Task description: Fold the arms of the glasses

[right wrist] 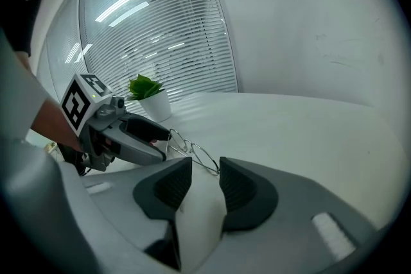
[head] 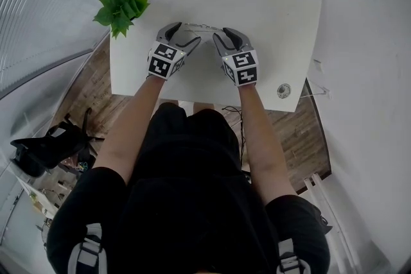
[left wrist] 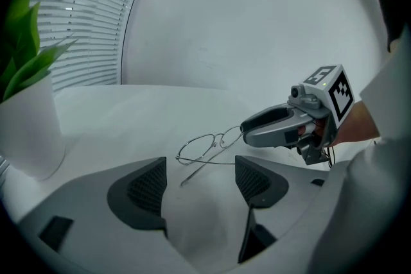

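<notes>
A white, rounded-corner counter (head: 257, 3) stands on wood-plank flooring (head: 90, 86) in a pale room, with slatted blinds (right wrist: 160, 29) behind glass on one side and a plain wall on the other. We see a person in black leaning over it with a grey tool in each hand, each carrying a cube of square markers.

The glasses (left wrist: 200, 148), thin wire frames with rounded lenses, lie on the bare counter top between the two tools. One slim arm stretches out from the frame toward the left tool (left wrist: 200, 163).

That tool's ribbed dark pads are spread wide, and we find only counter top and the tip of that arm in the gap. The right tool (right wrist: 205, 162) is partly spread, with the nearest corner of the frame sitting at its tips. The wire seems to lie just off the pads rather than pinched, though it is too fine for us to be sure.

At the counter's left corner a smooth white pot (left wrist: 32, 131) holds a plant (head: 121, 8) with bright green pointed leaves. Near the right edge we note a small round fitting (head: 284, 90) set into the counter.
</notes>
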{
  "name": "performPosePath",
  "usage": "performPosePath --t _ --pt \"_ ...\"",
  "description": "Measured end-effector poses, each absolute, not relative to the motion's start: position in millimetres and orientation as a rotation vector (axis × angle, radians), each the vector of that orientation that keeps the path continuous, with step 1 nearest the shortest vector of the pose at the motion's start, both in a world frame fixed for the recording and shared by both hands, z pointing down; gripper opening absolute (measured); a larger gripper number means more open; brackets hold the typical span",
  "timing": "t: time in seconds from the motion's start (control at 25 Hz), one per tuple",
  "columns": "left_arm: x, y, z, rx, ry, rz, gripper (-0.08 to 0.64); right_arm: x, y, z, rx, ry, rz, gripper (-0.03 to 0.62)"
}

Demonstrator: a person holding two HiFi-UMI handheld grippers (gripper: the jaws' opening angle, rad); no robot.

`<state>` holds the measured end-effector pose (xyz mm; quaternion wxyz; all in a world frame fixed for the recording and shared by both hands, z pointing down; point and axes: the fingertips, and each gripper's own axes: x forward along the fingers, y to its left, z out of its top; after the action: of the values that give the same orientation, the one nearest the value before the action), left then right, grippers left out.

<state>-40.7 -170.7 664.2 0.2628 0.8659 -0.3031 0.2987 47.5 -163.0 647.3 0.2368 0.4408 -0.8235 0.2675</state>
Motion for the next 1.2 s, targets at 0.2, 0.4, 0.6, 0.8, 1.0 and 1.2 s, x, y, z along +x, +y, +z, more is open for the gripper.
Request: performPosePath --t 0.2,0.4,0.6,0.8,1.0,1.2 --pt "-33 -179 663 2.327 -0.845 0.792 0.337 45 -158 645 1.168 -2.277 0.721 0.144" --pt "-26 -184 662 2.314 -0.865 0.775 0.332 45 -155 645 1.141 -2.281 0.694 0.144" --pt "-25 -184 663 2.294 -0.877 0.753 0.322 44 -150 646 1.108 -2.278 0.664 0.144" --pt "-25 -182 662 2.296 -0.886 0.745 0.307 42 -147 645 1.09 -2.279 0.632 0.144" --pt "-28 -178 661 2.306 -0.888 0.748 0.28 42 -144 646 1.093 -2.273 0.628 0.144" --pt "-32 -175 661 2.314 -0.879 0.747 0.249 42 -144 645 1.1 -2.271 0.617 0.144"
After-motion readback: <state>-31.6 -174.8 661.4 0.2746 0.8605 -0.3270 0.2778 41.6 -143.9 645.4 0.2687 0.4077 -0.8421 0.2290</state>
